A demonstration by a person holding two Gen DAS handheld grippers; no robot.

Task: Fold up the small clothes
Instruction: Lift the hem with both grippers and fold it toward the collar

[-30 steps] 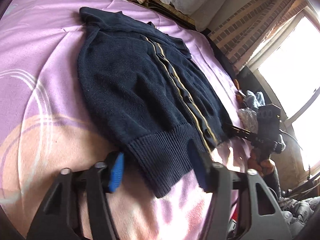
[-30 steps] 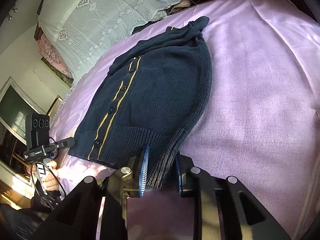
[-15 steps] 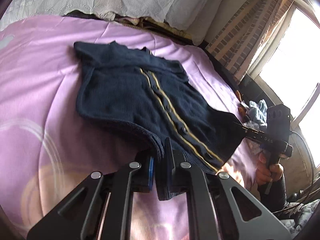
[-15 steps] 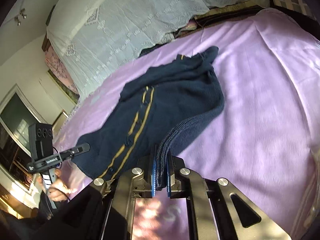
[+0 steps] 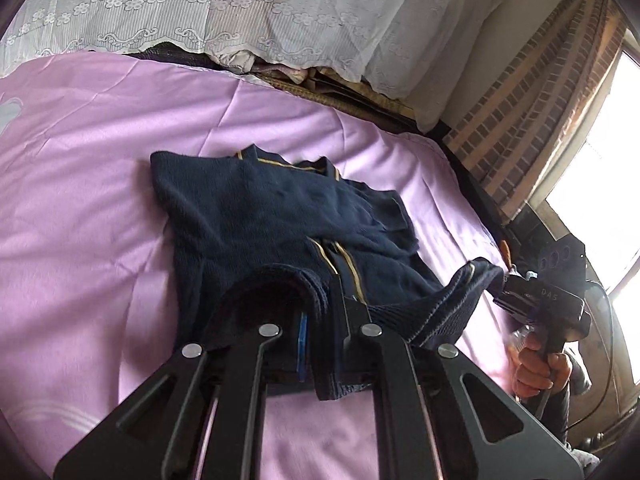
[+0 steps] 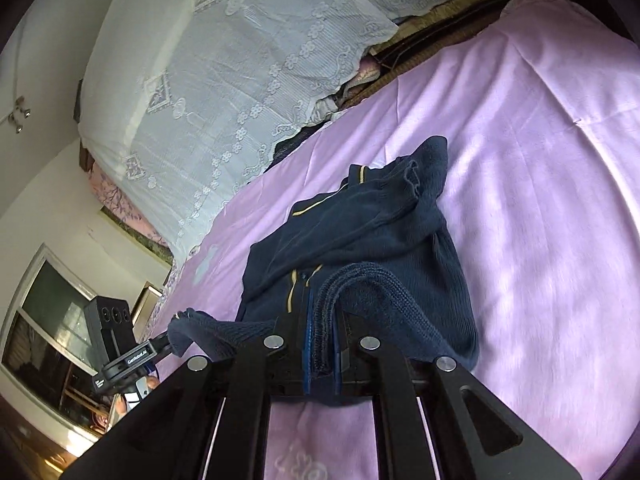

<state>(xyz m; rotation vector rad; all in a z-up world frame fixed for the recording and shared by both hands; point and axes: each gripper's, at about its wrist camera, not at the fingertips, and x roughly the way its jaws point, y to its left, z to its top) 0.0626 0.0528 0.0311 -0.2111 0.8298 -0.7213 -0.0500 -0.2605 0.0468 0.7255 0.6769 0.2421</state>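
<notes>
A small navy knit cardigan (image 5: 256, 216) with gold stripes along its button band lies on a lilac bedspread (image 5: 80, 168). Its ribbed bottom hem is lifted off the bed and carried over the upper part. My left gripper (image 5: 324, 320) is shut on one corner of that hem. My right gripper (image 6: 322, 340) is shut on the other corner, and it also shows in the left wrist view at the right (image 5: 500, 280), with a hand on its handle. In the right wrist view the cardigan (image 6: 392, 232) is bunched, collar end farthest away.
White lace-covered pillows (image 5: 240, 8) line the head of the bed. A brick-pattern curtain (image 5: 532, 104) and a bright window (image 5: 600, 152) stand to the right. In the right wrist view a dark window or cabinet (image 6: 52, 328) is at the left. Bare bedspread (image 6: 540, 200) surrounds the cardigan.
Both grippers closed on the cardigan's bottom hem, then lifted it and carried it toward the collar end, so the flat garment now folds over itself.
</notes>
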